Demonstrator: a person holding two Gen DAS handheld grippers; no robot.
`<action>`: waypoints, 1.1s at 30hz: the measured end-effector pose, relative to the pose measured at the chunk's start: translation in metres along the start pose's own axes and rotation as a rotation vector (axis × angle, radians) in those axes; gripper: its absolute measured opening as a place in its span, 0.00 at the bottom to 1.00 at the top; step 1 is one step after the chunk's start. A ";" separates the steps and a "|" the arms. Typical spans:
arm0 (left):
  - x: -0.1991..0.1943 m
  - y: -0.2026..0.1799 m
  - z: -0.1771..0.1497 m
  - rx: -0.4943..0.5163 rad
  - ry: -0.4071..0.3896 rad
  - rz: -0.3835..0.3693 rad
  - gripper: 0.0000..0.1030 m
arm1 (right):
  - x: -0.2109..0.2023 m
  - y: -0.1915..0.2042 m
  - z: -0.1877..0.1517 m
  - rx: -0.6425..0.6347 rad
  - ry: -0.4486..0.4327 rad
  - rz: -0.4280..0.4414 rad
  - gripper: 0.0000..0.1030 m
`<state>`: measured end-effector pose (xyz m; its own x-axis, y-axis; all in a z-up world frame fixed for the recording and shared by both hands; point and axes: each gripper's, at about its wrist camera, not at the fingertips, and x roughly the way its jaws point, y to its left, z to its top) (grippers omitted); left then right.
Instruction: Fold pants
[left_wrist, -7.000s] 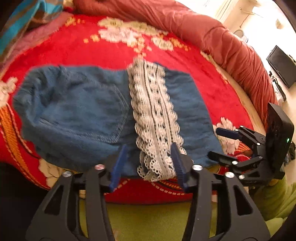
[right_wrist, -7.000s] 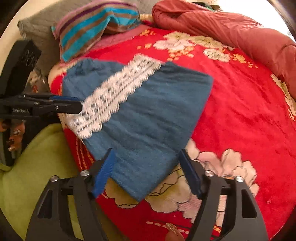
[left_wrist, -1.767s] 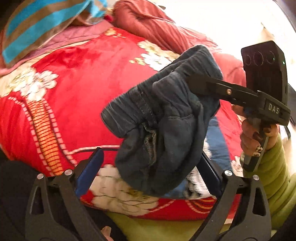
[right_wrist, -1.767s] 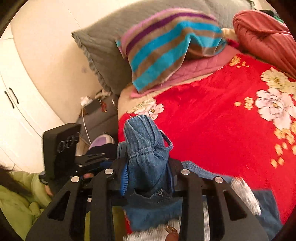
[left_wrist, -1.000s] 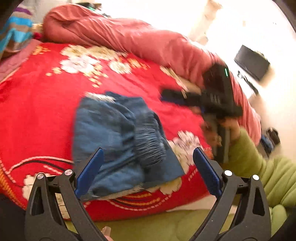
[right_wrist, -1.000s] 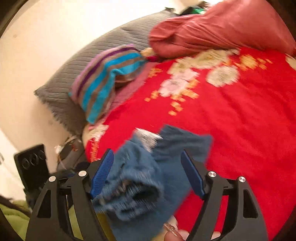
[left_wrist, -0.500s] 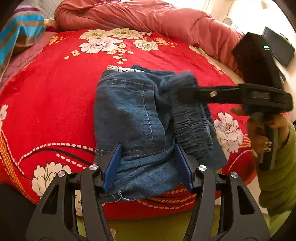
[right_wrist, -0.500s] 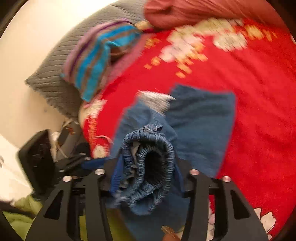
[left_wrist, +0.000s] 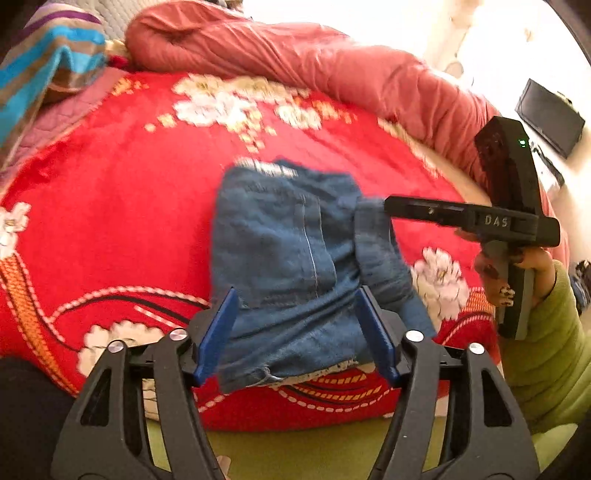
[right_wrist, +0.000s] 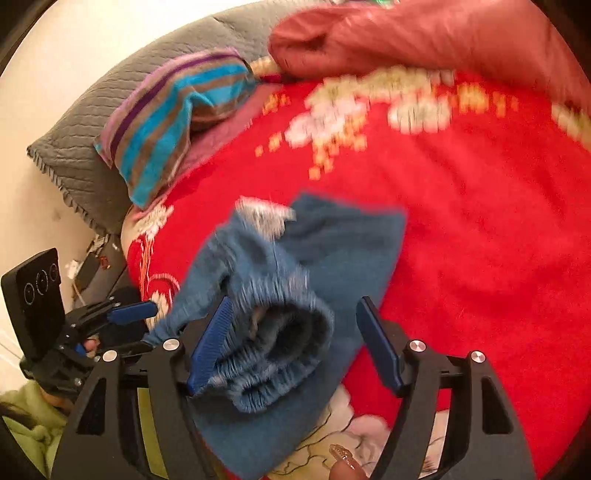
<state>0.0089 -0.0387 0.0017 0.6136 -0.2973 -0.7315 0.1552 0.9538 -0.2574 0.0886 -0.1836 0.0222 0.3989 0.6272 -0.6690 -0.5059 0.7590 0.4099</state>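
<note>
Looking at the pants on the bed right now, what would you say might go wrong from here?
1. The pants lie near the front edge of the red blanket; a tug might slide them off.
2. The elastic waistband stands rolled and bunched between the open right tongs, so the fold may spring open.
3. The left tongs straddle the near hem, also open, and could drag the layers askew.

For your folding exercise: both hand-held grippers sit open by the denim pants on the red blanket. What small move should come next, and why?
Probably press the bunched waistband flat with the right hand-held gripper. It humps up in a roll on the pants, while the left hand-held gripper is open at the near edge.
</note>
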 end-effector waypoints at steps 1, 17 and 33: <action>-0.002 -0.001 0.001 0.004 -0.003 0.000 0.38 | 0.000 0.005 0.007 -0.026 -0.006 0.005 0.67; 0.029 -0.020 -0.016 0.112 0.153 -0.029 0.20 | 0.109 0.054 0.053 -0.280 0.230 -0.004 0.02; 0.027 -0.016 -0.015 0.089 0.148 -0.049 0.21 | 0.129 0.049 0.049 -0.248 0.213 -0.143 0.12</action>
<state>0.0115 -0.0628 -0.0230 0.4834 -0.3409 -0.8063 0.2542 0.9360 -0.2434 0.1527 -0.0568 -0.0132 0.3238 0.4471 -0.8338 -0.6371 0.7546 0.1572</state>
